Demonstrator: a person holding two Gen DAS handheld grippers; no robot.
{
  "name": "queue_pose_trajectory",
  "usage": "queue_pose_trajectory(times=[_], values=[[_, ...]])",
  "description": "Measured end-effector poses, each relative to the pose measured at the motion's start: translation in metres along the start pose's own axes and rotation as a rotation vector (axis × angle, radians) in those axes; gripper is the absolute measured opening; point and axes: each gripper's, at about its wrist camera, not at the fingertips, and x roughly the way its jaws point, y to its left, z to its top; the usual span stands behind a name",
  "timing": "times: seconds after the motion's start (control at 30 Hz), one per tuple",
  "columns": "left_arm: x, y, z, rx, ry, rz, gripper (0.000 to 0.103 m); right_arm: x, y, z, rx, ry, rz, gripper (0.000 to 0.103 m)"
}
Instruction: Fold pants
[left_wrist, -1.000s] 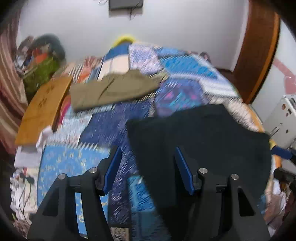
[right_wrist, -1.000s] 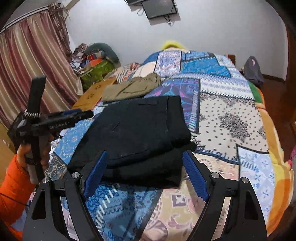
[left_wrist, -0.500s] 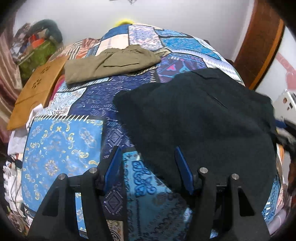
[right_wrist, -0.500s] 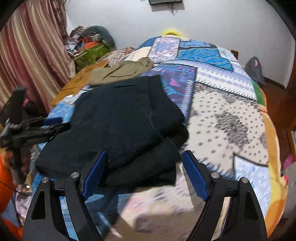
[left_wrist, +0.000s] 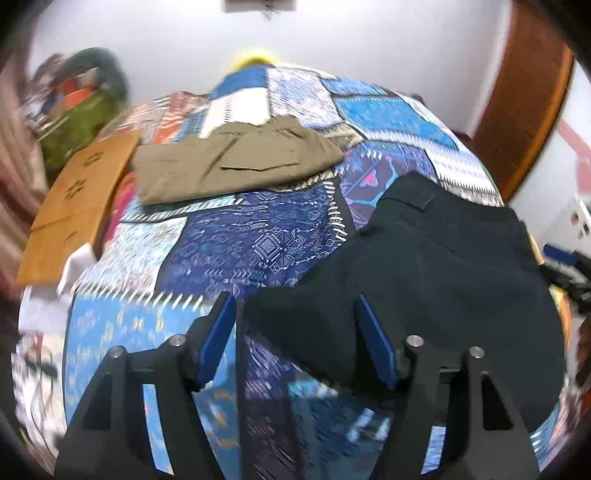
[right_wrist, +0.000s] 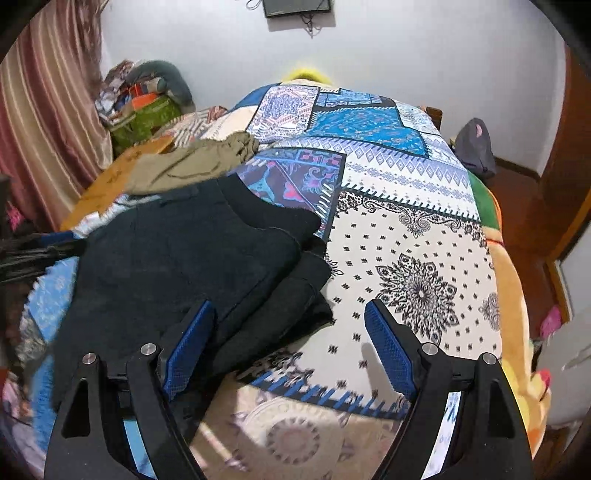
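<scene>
A home bedroom. A bed (right_wrist: 424, 229) spread with a patchwork quilt (right_wrist: 369, 162) fills most of the room, with striped curtains (right_wrist: 44, 110) at one side, a pile of bags and bedding (right_wrist: 147, 99) in the corner, a small screen (right_wrist: 297, 7) on the white wall and a wooden door (left_wrist: 524, 107).

Motion blur is smearing the quilt (left_wrist: 122, 332) around the left gripper's fingers. The black pants (right_wrist: 177, 266) are hiding the olive pants' (right_wrist: 184, 168) near edge, and the wall screen (right_wrist: 297, 7) is running off the top edge.
</scene>
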Motion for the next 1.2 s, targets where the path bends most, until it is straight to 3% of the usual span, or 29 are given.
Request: queue_pose_trajectory(times=[0.13,0.43,0.63,0.83,1.0,1.07,1.2], values=[[0.022,0.005,0.002,0.087,0.013,0.038,0.075,-0.016,0.013,-0.001,0.027,0.006,0.045,0.082],[0.041,0.019,-0.007,0.021,0.038,-0.025,0.077,-0.031,0.071,-0.018,0.010,0.002,0.114,0.083],[0.043,0.023,-0.012,-0.005,0.055,-0.058,0.077,-0.006,0.095,-0.031,-0.038,0.056,0.096,0.090],[0.036,0.020,-0.019,0.003,0.064,-0.053,0.076,0.013,0.066,-0.032,-0.026,0.094,0.121,0.090],[0.022,0.004,-0.029,0.032,0.056,-0.033,0.074,0.015,0.045,-0.021,-0.071,0.085,0.055,0.090],[0.016,-0.001,-0.033,0.021,0.057,-0.043,0.069,0.019,0.034,-0.017,-0.076,0.083,0.038,0.090],[0.003,-0.014,-0.038,0.000,0.053,-0.053,0.068,0.029,0.011,-0.006,-0.078,0.083,0.016,0.090]])
